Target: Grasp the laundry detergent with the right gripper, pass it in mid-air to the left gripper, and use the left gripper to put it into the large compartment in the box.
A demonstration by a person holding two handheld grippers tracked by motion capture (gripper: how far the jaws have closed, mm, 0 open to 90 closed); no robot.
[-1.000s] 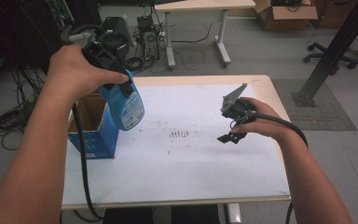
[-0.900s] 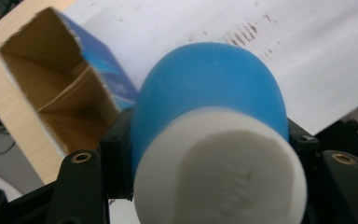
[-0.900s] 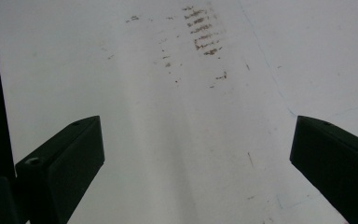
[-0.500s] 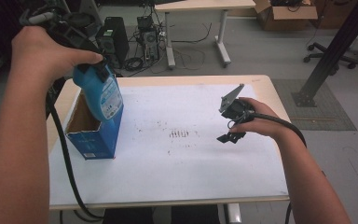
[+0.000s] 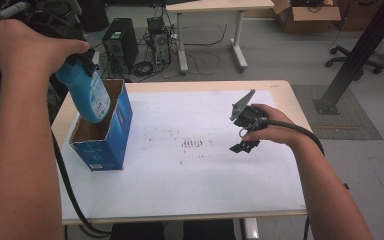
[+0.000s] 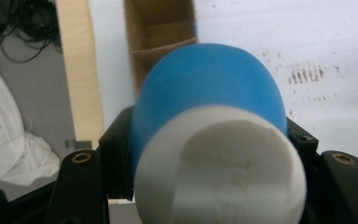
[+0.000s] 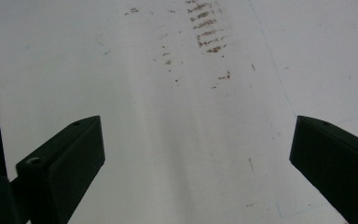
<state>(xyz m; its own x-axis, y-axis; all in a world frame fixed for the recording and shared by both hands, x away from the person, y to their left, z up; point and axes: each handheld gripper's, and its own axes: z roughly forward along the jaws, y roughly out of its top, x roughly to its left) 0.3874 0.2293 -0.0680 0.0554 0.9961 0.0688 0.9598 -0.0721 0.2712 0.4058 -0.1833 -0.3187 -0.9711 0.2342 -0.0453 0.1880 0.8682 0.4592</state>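
I have the blue bottle clamped in my left gripper, the black jaws pressing its shoulders just below the white cap, which fills the lower middle of the left gripper view. In the high view the bottle hangs at the upper left, tilted, its base over the open top of the blue cardboard box; whether it touches the rim I cannot tell. I grip it near the cap so the body hangs free and can go base-first into the box, I judge. Looking along the bottle, I see brown cardboard dividers inside the box, so the base has to meet one compartment and not a partition.

My right gripper rests at the centre right of the high view, over the white table sheet, its jaws spread wide with nothing between them. It keeps well apart from the box, so it does not block the drop. A patch of brown smudges marks the sheet between box and right gripper. A cable trails down the left side, near the box.
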